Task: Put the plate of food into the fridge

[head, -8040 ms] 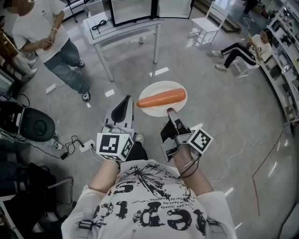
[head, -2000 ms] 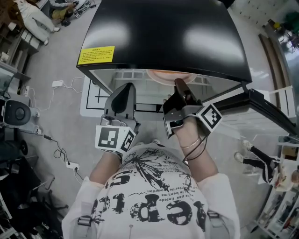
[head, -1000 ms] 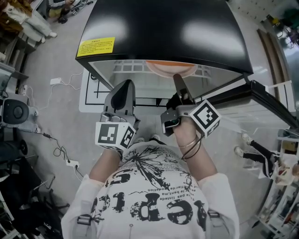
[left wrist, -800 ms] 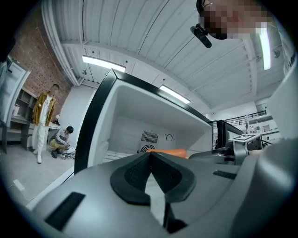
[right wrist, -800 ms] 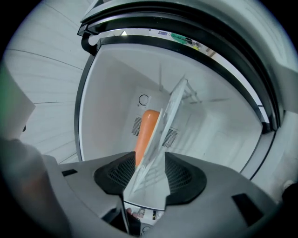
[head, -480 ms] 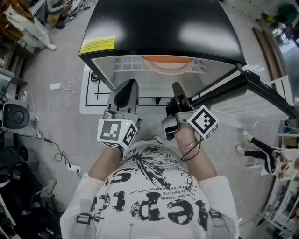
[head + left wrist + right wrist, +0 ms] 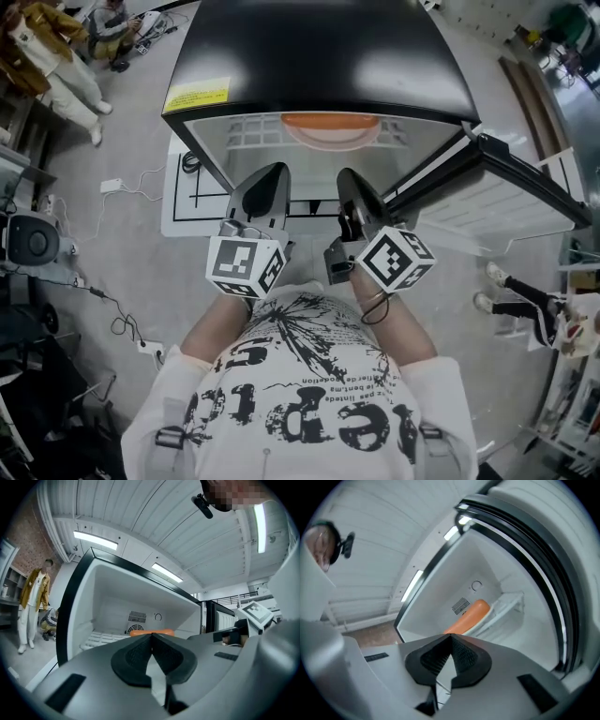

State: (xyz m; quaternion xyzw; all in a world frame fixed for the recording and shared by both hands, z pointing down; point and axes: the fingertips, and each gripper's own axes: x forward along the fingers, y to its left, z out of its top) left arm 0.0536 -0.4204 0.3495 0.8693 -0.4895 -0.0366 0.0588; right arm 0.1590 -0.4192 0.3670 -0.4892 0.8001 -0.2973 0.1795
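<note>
A white plate (image 7: 332,134) with a long orange carrot (image 7: 330,120) lies on the white wire shelf inside the open black fridge (image 7: 319,47). Both grippers hang in front of the opening, drawn back from the plate and apart from it. My left gripper (image 7: 272,176) is shut and empty. My right gripper (image 7: 349,178) is shut too, with nothing between its pads. In the left gripper view the carrot (image 7: 151,632) shows just above the closed jaw tips (image 7: 151,637). In the right gripper view the carrot (image 7: 468,616) lies on the plate beyond the closed tips (image 7: 451,638).
The fridge door (image 7: 525,187) stands swung open to the right, near my right gripper. A person (image 7: 52,56) stands at the upper left. Cables and a power strip (image 7: 112,186) lie on the floor at left, beside a black round device (image 7: 28,239).
My right gripper has let go of the plate, pulled back out of the fridge and closed its jaws. The plate stays on the shelf. The left gripper has barely moved.
</note>
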